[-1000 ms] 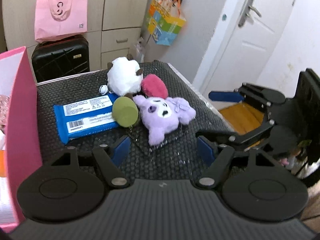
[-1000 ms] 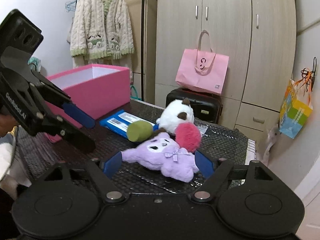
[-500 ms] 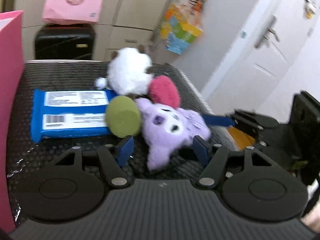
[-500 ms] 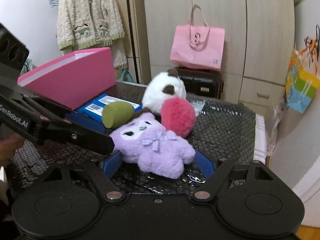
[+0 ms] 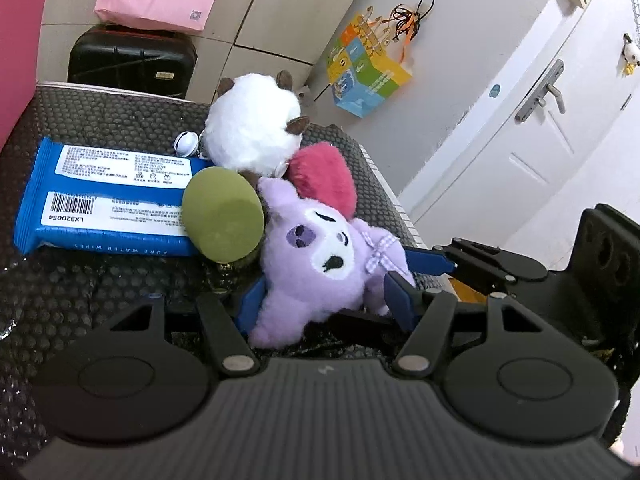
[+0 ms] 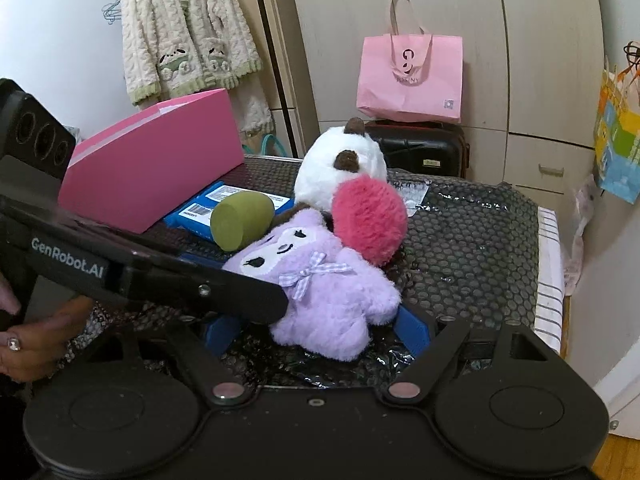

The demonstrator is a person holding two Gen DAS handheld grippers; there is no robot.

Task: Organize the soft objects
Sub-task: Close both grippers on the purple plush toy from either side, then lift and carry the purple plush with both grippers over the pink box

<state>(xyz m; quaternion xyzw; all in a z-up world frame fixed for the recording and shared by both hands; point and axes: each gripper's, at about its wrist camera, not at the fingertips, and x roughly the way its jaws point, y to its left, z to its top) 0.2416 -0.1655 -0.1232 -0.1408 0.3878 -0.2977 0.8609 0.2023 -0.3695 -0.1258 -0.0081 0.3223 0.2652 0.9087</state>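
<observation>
While every soft item is still lying on the counter (image 5: 104,128), the left tool (image 5: 324,298) is closing around the purple plush (image 5: 320,256); the right tool (image 6: 320,328) is straddling it, wide; nothing is sorted yet.

pink bag (image 6: 410,76), black suitcase (image 5: 128,60), cardigan (image 6: 188,28)

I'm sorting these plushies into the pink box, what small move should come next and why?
Probably finish closing the left gripper on the purple plush: its jaws are closing with the plush between them, while the right gripper stands open around it too.
</observation>
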